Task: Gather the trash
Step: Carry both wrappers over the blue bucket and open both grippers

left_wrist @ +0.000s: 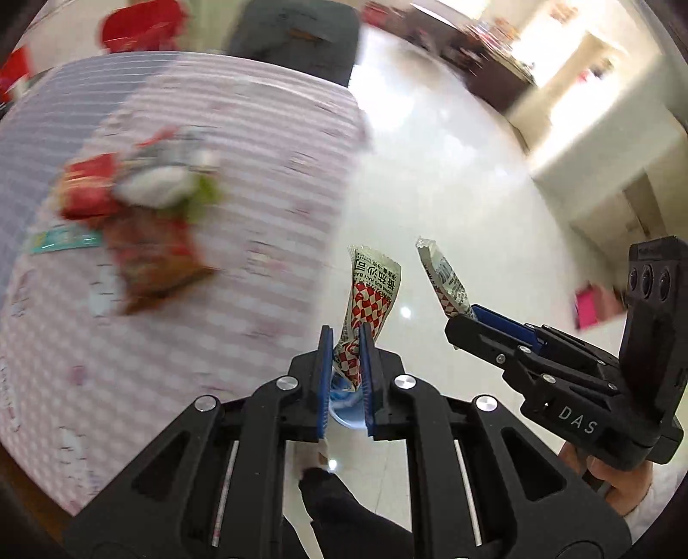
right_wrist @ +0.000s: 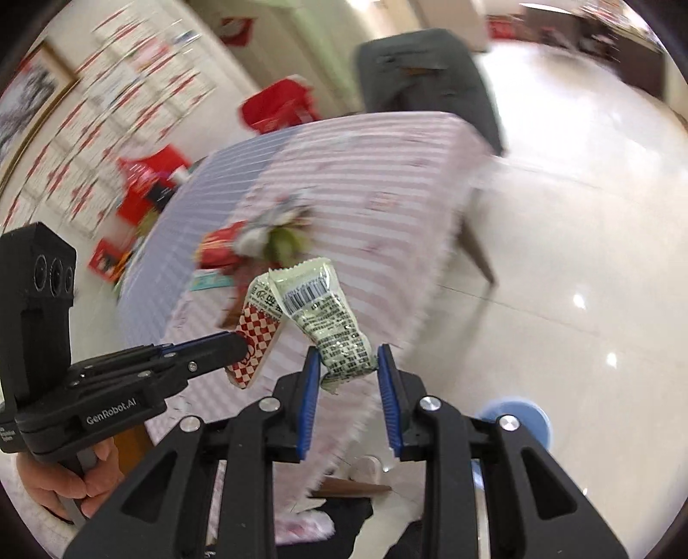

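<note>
Two sauce packets ride clear of the table — one pinched in the left gripper (left_wrist: 347, 339), its red-checked packet (left_wrist: 370, 301) standing up between narrow blue pads; the other, a white barcode packet (right_wrist: 331, 318), clamped in the right gripper (right_wrist: 349, 365). Off at ten o'clock in the left view, blurred, a pile of wrappers (left_wrist: 142, 215) lies on the striped tablecloth (left_wrist: 258, 172). At twelve, a dark chair (left_wrist: 296, 34).

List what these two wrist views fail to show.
- Trash pile on the table: motion blur smears it in both views; items unreadable.
- Blue round object: mostly hidden behind the right gripper; a bin or not, unclear.
- Packet in the left gripper: lower end hidden between the pads.
</note>
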Available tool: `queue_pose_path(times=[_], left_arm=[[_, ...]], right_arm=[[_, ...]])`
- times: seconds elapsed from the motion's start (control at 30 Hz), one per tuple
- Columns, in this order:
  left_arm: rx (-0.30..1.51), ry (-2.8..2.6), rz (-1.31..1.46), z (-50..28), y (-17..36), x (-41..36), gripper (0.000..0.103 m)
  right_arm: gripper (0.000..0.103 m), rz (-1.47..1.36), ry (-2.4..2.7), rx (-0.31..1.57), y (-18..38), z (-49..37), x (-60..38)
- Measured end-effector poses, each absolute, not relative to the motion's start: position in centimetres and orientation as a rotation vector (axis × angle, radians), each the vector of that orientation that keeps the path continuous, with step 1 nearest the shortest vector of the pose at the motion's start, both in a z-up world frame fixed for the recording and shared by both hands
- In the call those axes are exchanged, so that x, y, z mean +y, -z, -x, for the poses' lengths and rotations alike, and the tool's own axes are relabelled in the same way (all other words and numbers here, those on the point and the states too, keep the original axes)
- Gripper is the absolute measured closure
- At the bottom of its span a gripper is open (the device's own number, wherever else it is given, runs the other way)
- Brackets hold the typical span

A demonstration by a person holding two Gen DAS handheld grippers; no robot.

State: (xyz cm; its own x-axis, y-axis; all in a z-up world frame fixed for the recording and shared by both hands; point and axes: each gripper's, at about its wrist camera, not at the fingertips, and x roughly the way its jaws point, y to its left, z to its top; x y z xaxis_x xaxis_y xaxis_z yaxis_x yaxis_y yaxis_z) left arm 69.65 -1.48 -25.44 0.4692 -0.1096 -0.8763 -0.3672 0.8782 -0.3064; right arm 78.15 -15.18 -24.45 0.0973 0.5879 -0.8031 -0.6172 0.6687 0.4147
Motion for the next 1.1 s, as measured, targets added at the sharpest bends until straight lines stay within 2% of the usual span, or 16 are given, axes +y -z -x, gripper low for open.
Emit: queue_pose_path(times=[0.27, 0.53, 0.6, 0.67, 0.7, 0.73, 1.1], left_arm=[[1.243, 0.028, 0.387, -75.2, 29.1, -11.9, 0.091], [1.339, 0.106, 0.316, -78.3, 31.5, -16.6, 0.089], [1.347, 0.107, 0.316, -78.9, 31.8, -17.3, 0.086], [1.363, 0.117, 0.320, -79.5, 32.1, -17.9, 0.071], [1.366, 0.118, 0.316, -79.7, 32.1, -17.9, 0.049], [1.360, 0.110, 0.305, -79.9, 32.0, -18.1, 0.042], [1.374, 0.075, 0.296, -79.6, 31.8, -17.8, 0.042]], right_arm=[[0.076, -0.089, -0.635, 1.235, 27.7, -79.2, -27.9], [0.076, -0.169, -0.510, 1.242, 29.3, -79.4, -34.1], [0.076, -0.180, -0.498, 1.238, 29.4, -79.4, -34.9], [0.076, -0.193, -0.489, 1.236, 29.4, -79.6, -35.7], [0.076, -0.197, -0.484, 1.237, 29.4, -79.7, -36.1], [0.076, -0.198, -0.481, 1.238, 29.5, -79.7, -36.3], [0.076, -0.184, -0.495, 1.269, 30.5, -79.8, -35.1]])
